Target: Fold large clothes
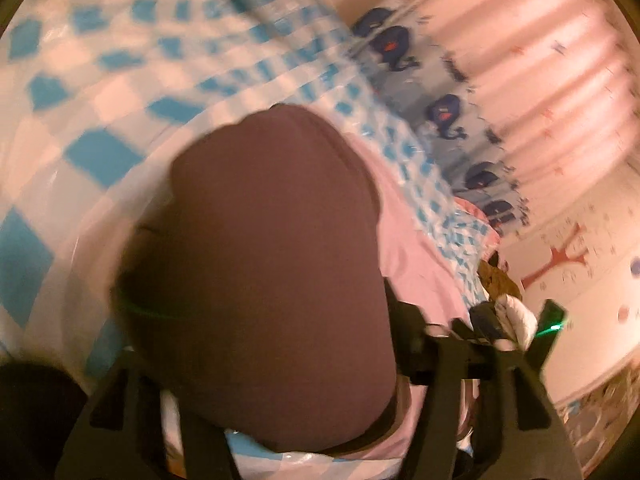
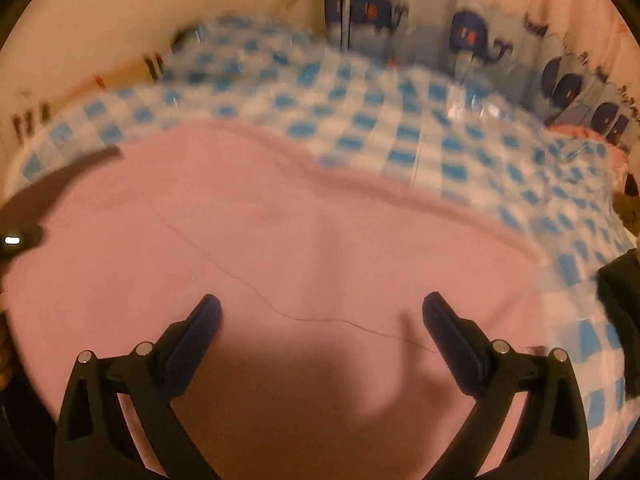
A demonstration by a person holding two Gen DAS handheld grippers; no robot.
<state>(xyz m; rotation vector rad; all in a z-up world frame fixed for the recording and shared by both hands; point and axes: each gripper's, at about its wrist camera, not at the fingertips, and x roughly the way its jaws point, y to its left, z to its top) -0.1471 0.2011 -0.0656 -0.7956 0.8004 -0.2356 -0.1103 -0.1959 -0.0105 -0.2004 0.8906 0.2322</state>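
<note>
My right gripper (image 2: pixel 320 320) hangs spread wide over the pink garment (image 2: pixel 280 240) on the blue-checked cover (image 2: pixel 400 120). Its dark fold (image 1: pixel 272 280) hides my left gripper's fingertips; I cannot tell its grip.

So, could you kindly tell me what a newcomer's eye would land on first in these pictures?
Probably the pink garment, spread wide over the blue-and-white checked cover, with the right tongs standing open above it. In the left wrist view, a dark maroon fabric mass fills the centre, right in front of the left tongs. Whale-print fabric lines the far edge.
</note>
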